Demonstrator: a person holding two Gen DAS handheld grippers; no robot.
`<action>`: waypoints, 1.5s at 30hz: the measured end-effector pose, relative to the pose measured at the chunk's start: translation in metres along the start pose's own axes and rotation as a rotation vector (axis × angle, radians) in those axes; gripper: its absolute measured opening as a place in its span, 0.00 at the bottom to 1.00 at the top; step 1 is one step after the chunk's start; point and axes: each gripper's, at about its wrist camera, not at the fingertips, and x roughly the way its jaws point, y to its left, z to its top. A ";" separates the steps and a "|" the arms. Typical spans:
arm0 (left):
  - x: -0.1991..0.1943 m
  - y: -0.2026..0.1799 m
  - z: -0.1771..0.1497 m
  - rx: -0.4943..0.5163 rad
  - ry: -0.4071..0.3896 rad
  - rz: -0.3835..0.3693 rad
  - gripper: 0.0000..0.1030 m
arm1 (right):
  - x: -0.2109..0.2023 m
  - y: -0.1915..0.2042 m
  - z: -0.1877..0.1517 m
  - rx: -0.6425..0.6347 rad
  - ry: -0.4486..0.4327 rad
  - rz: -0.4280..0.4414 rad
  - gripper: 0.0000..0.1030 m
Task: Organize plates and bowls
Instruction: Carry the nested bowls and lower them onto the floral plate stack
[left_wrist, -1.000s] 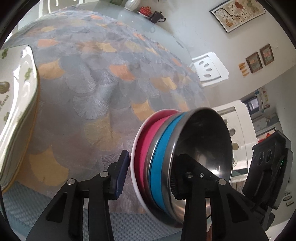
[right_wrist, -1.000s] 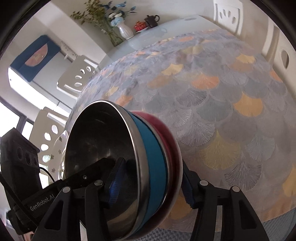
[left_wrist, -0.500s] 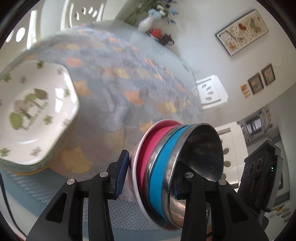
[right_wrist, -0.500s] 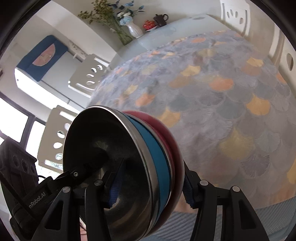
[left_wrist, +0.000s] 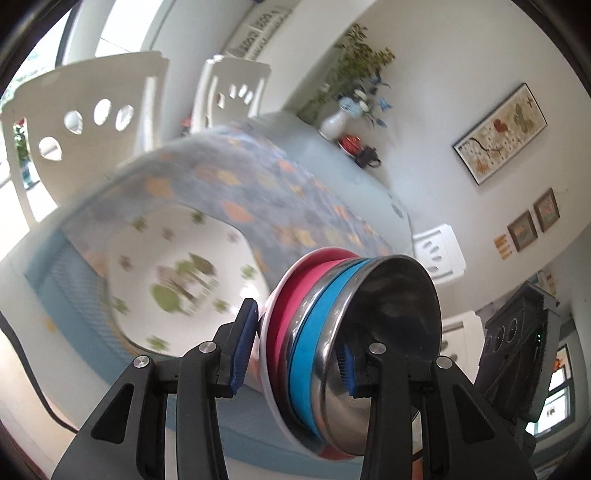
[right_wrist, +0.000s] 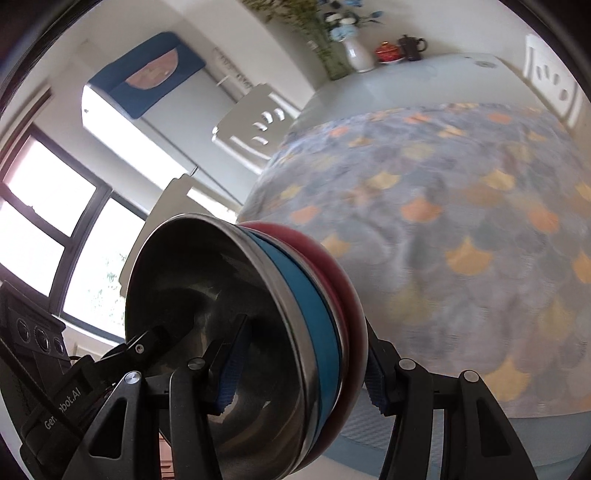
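Both tools are clamped on the same nested stack of bowls (left_wrist: 332, 332), and the whole bundle has come up off the patterned tablecloth (right_wrist: 443, 229) within the last second. The left gripper (left_wrist: 295, 350) pinches one side of the rim, one pad outside the pink bowl and the other inside the steel bowl (left_wrist: 399, 314); the right gripper (right_wrist: 299, 373) pinches the opposite side the same way, its jaws a little wider apart. The blue bowl (right_wrist: 314, 317) sits sandwiched between the pink and the steel ones. A moment earlier the cloth filled the view behind the stack; now the chairs, the window and the vase at the far end show, and the square white plate (left_wrist: 177, 280) with green sprigs, which was only an edge at the left, lies fully in sight below and to the left of the bowls. I take it the bowls are gathered and being carried over toward that plate, so the grouping step looks close to done, with only the setting down left.
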 end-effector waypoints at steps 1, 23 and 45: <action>-0.003 0.006 0.003 0.000 -0.003 0.004 0.34 | 0.005 0.007 0.000 -0.005 0.004 0.001 0.53; 0.063 0.105 0.061 0.059 0.229 -0.018 0.34 | 0.123 0.050 -0.004 0.202 0.118 -0.183 0.53; 0.087 0.123 0.086 0.079 0.312 -0.078 0.34 | 0.134 0.040 0.016 0.298 0.113 -0.193 0.52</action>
